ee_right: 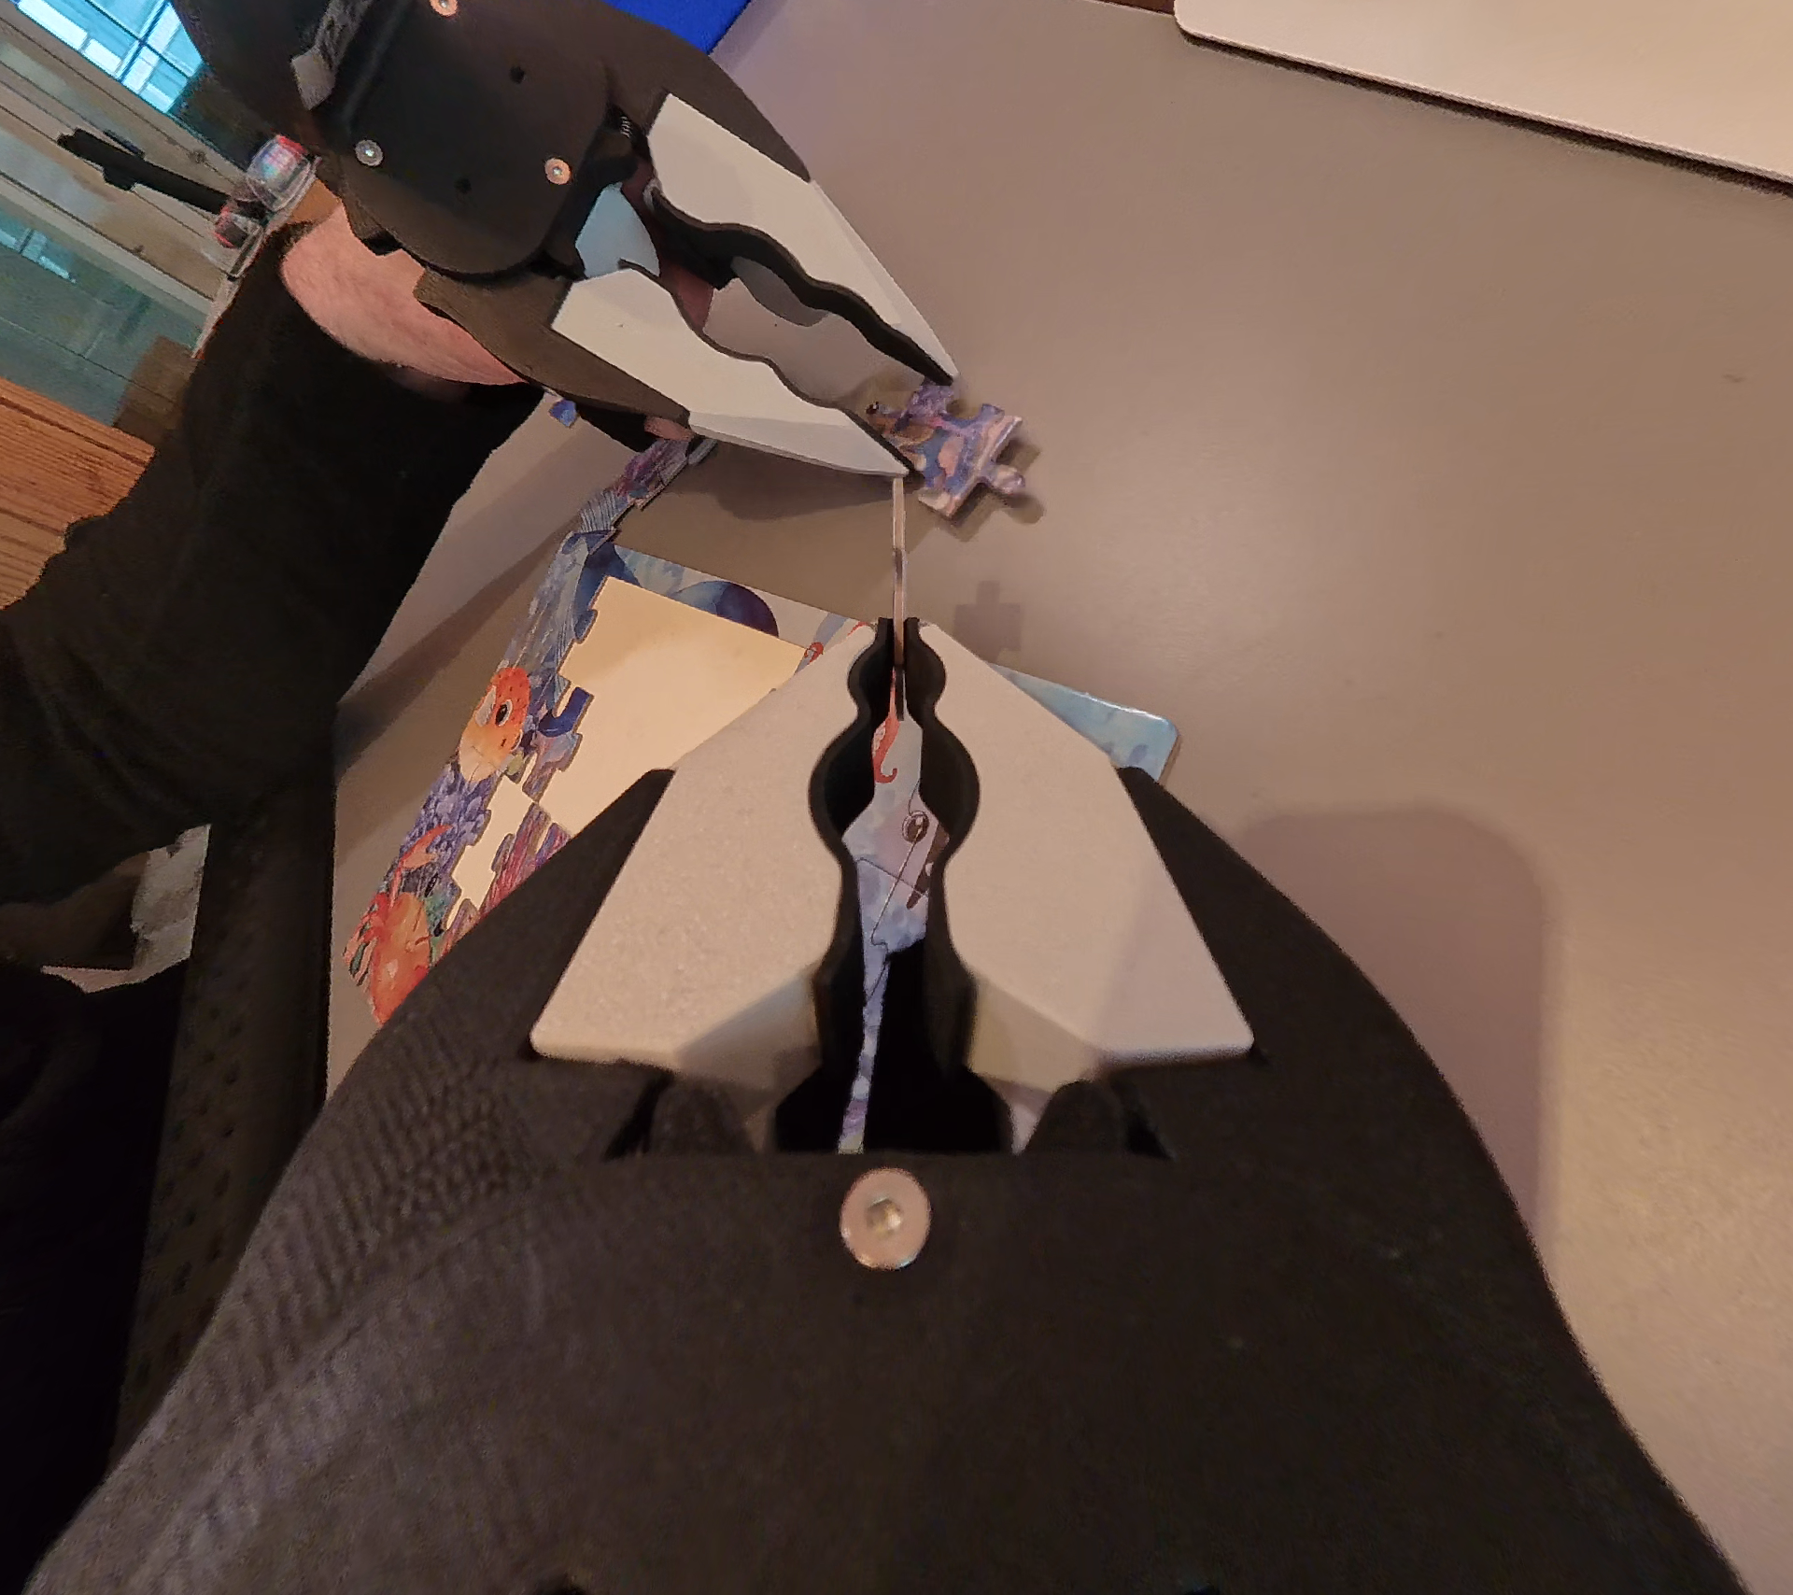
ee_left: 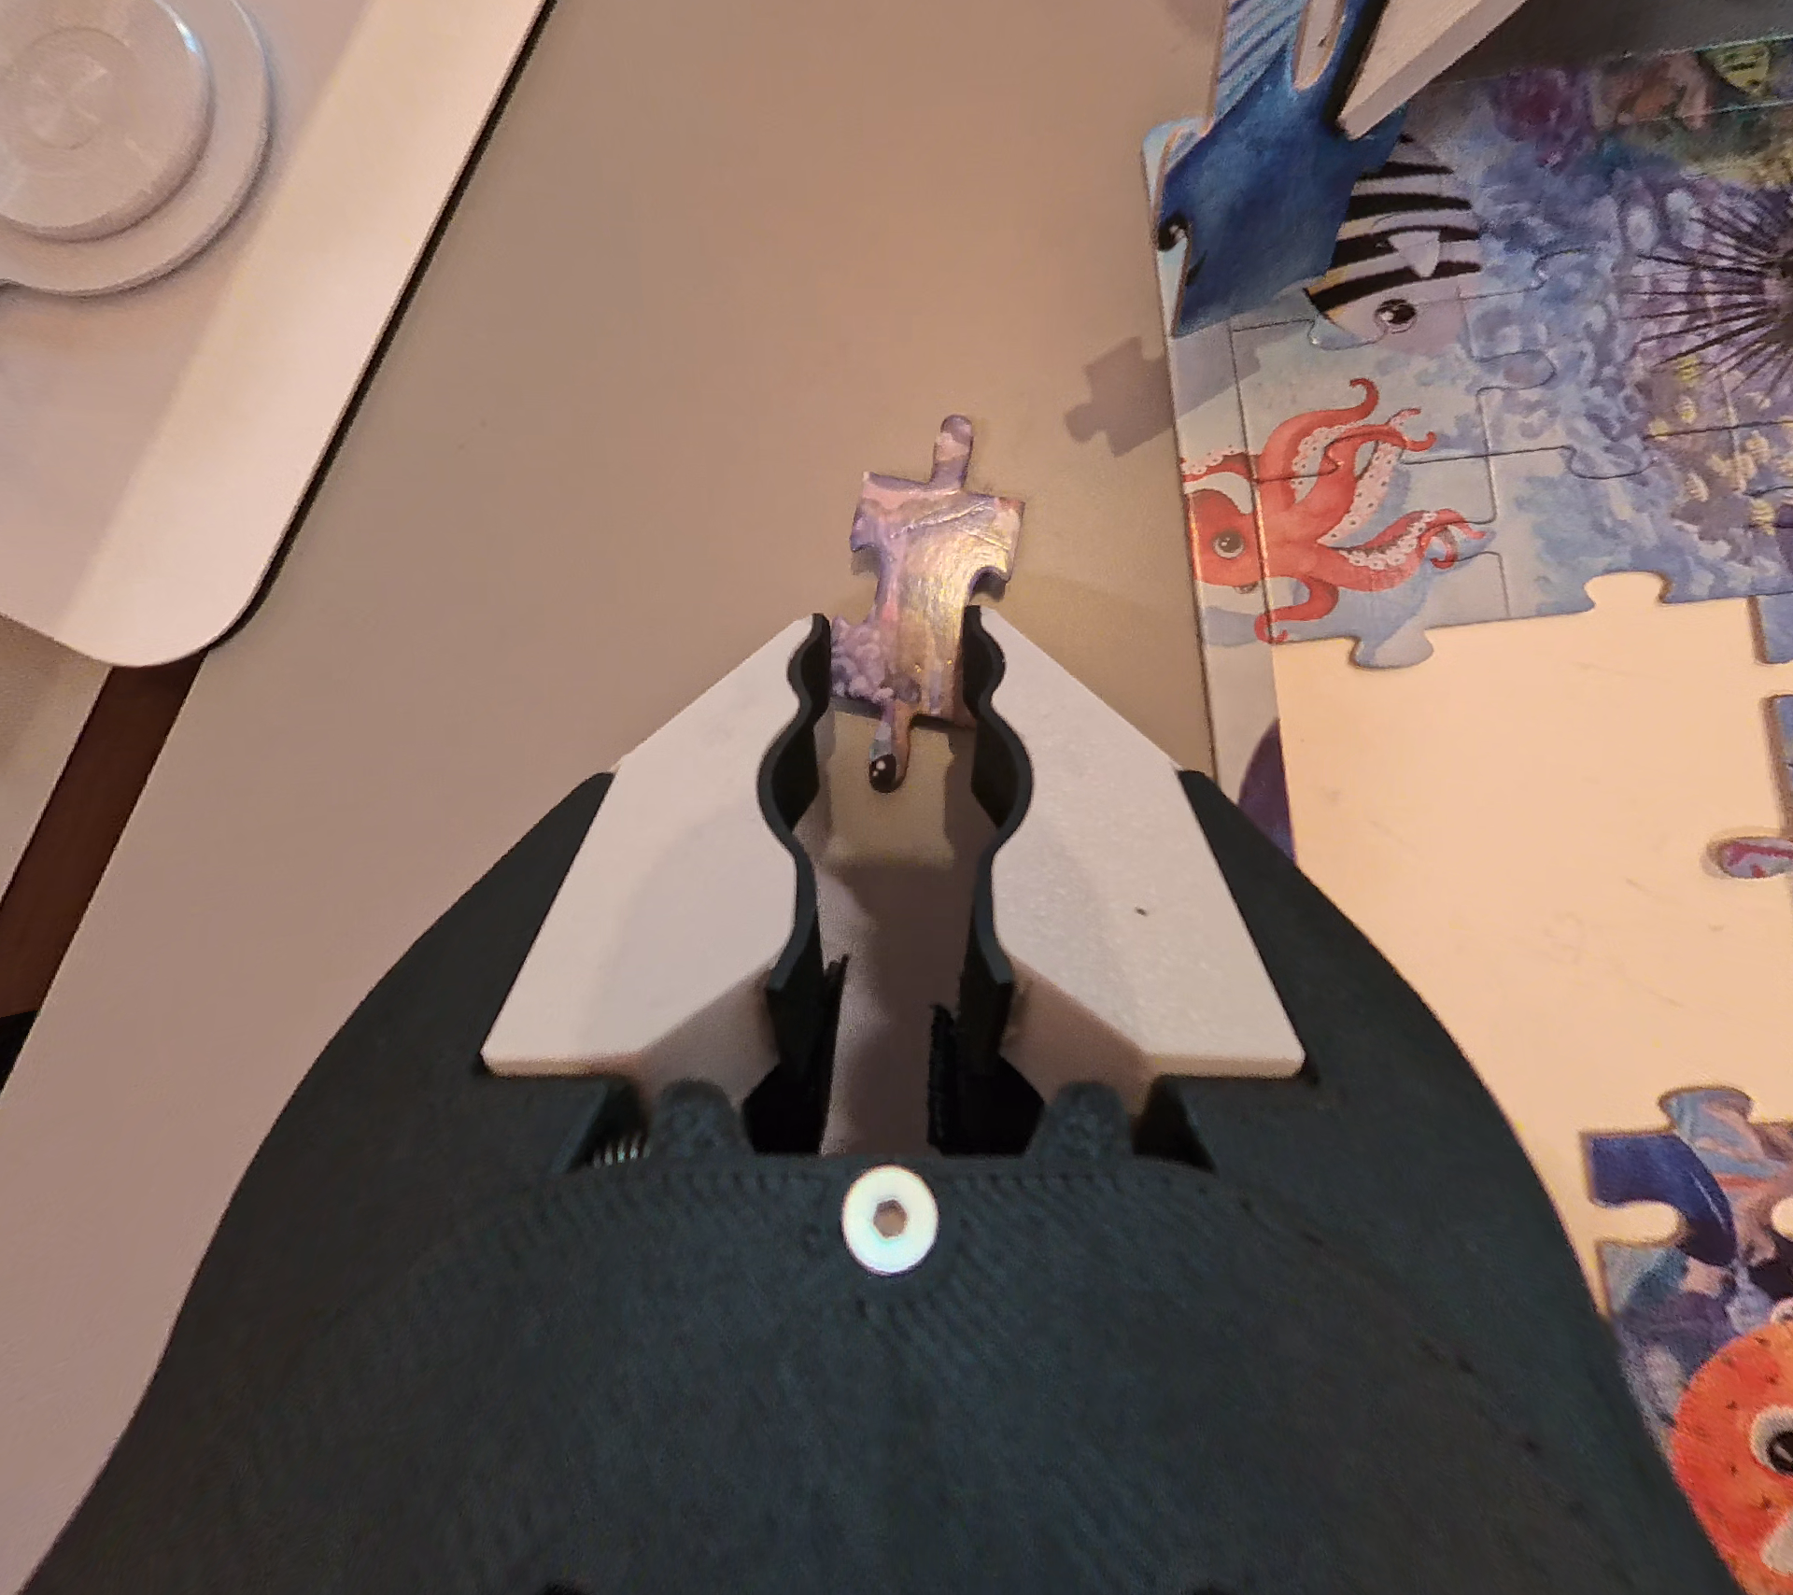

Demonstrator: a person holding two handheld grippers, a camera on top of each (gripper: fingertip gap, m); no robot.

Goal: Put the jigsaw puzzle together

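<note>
**Both grippers on loose pieces, puzzle part-built**

Left gripper pinches a purple puzzle piece at its near end; the piece juts forward over the grey table, left of the assembled puzzle. Right gripper is clamped on a blue piece, held edge-on over the puzzle's far corner.

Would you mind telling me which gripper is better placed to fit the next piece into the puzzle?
Right, probably. The right gripper already holds a blue piece at the assembled puzzle. The left gripper grips a purple piece out on the bare table.
</note>
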